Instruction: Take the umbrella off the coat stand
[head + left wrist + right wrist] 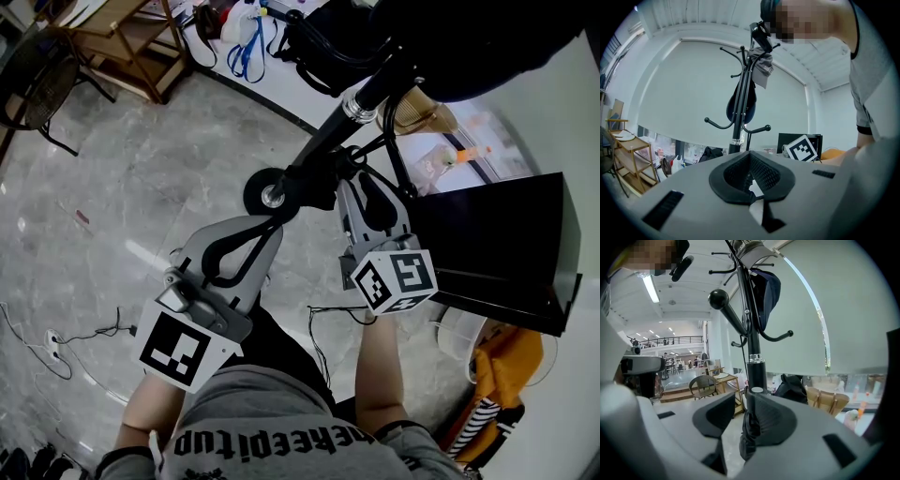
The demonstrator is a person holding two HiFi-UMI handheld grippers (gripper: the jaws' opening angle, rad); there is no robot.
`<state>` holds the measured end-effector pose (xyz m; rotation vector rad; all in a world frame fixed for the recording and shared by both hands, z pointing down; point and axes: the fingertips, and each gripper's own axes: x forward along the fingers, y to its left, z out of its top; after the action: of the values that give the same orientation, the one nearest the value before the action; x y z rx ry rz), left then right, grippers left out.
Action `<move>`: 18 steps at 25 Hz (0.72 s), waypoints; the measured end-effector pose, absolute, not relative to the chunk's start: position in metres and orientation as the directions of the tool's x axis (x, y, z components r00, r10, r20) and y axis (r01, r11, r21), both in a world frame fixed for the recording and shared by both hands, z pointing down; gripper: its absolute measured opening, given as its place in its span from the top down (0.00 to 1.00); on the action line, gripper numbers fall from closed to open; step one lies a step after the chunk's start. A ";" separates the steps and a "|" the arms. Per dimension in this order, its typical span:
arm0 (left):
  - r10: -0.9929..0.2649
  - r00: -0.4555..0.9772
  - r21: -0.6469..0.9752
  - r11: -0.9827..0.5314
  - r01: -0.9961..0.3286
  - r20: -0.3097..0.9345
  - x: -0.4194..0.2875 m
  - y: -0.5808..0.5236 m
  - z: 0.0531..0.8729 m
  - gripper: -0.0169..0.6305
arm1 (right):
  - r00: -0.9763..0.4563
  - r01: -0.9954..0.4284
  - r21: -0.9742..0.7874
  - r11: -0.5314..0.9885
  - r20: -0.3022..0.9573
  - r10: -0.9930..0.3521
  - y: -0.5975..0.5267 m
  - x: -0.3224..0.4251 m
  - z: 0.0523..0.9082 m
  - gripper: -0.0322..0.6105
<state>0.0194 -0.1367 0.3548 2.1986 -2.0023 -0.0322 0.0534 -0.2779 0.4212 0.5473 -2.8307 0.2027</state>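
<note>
The black coat stand [328,141] rises just ahead of me; its pole [752,333] fills the middle of the right gripper view. A dark blue folded thing, seemingly the umbrella [768,289], hangs from an upper hook against the pole, also visible in the left gripper view as the umbrella [740,105]. My right gripper [356,180] is at the pole, and its jaws stand apart, open. In the right gripper view the right gripper [743,397] has a dark crumpled piece [746,437] hanging beside one pad; what it is I cannot tell. The left gripper [270,225] is held lower left of the pole, shut and empty.
A black box-like cabinet [506,244] stands close on the right, with an orange bag [511,370] below it. A wooden shelf [131,42] and a dark chair [42,84] are at the far left. Cables [56,342] lie on the marble floor.
</note>
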 end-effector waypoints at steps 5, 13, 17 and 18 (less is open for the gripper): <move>-0.990 0.097 0.131 -0.083 -0.988 0.103 0.017 -0.136 0.356 0.95 | -0.889 -0.397 -0.070 0.915 0.278 -0.364 -0.283 0.052 0.426 0.71; -0.991 0.088 0.137 -0.074 -0.988 0.098 0.011 -0.137 0.357 0.95 | -0.875 -0.422 -0.062 0.905 0.288 -0.388 -0.292 0.051 0.431 0.67; -0.991 0.084 0.129 -0.071 -0.989 0.099 0.009 -0.138 0.357 0.95 | -0.873 -0.430 -0.078 0.900 0.290 -0.392 -0.298 0.049 0.432 0.65; -0.992 0.083 0.128 -0.070 -0.989 0.099 0.008 -0.138 0.357 0.95 | -0.874 -0.427 -0.082 0.900 0.290 -0.389 -0.298 0.047 0.433 0.64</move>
<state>0.0079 -0.1378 0.3570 2.1862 -2.0244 -0.0213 0.0472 -0.2983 0.4328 0.6124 -2.7979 0.2082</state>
